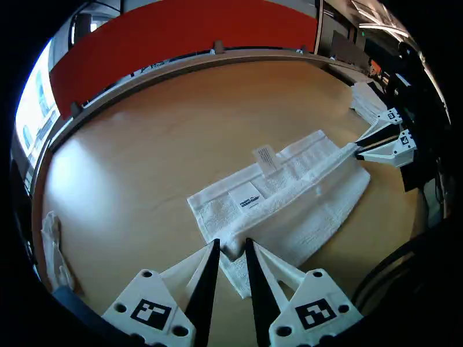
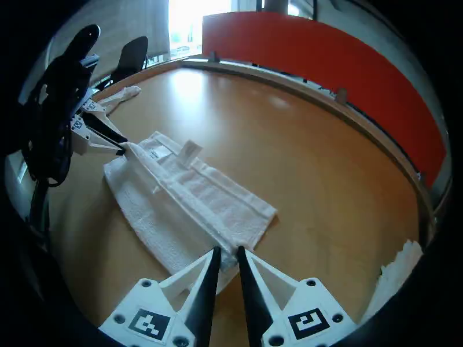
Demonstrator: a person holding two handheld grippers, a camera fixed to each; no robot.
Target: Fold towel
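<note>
wooden table [image 1: 173, 133], white towel [image 1: 301, 196] on it, cloth [image 1: 53, 243] at edge

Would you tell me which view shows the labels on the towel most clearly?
The left gripper view: the two labels on the towel sit near the middle, large and facing the camera. The right gripper view shows them farther off, smaller and at a slant.
</note>
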